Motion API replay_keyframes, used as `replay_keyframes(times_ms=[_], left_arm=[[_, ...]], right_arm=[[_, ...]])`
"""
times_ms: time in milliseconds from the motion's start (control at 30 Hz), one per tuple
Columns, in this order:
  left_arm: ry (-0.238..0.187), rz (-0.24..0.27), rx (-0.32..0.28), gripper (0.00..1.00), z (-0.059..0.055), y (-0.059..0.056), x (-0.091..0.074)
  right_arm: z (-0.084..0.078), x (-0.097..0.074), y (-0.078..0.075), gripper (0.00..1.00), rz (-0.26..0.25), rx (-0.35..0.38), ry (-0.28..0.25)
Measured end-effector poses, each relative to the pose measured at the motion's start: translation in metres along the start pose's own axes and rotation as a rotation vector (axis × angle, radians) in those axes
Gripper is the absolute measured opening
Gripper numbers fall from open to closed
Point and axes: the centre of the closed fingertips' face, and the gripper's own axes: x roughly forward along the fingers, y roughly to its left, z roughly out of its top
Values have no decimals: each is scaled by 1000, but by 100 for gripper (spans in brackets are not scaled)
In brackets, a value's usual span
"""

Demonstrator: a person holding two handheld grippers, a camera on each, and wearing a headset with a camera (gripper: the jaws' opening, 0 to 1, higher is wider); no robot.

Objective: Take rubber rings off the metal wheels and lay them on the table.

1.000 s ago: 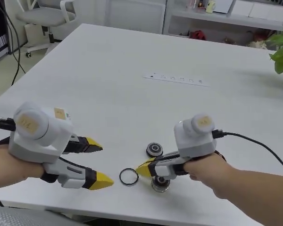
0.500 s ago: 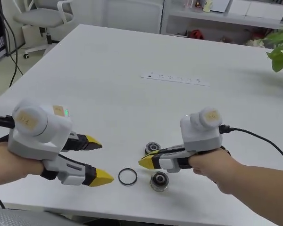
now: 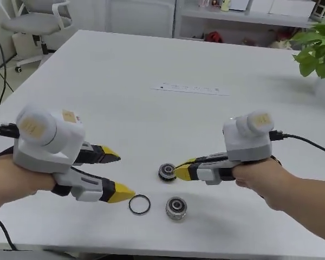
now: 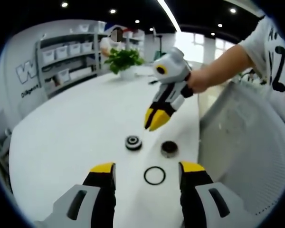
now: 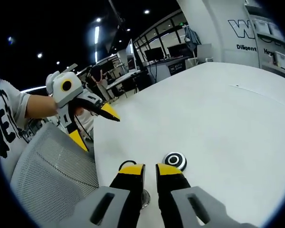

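A loose ring [image 3: 139, 205] lies flat on the tabletop [image 3: 151, 124], near its front edge. Just right of the ring sits a wheel [image 3: 176, 207] whose rim looks bare metal. A second wheel [image 3: 167, 171] with a dark rim stands a little beyond the ring and to its right.

The left tool [image 3: 119, 174] hovers just left of the ring, released, its jaws wide apart and holding nothing. In the left gripper view the ring [image 4: 155, 175] lies between the two tips.

The right tool [image 3: 179, 171] is beyond the ring, its tip just beside the dark-rimmed wheel. Its jaws are drawn almost together and grip nothing.
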Motion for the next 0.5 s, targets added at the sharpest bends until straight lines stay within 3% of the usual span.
replay_keyframes(times_ms=[267,500], left_arm=[[-7,5,19,53,11,10,8],[-17,14,2,52,15,20,18]], right_arm=[[0,-14,-17,8,-44,-6,-11],[0,-11,-24,10,-60,-15,-16]])
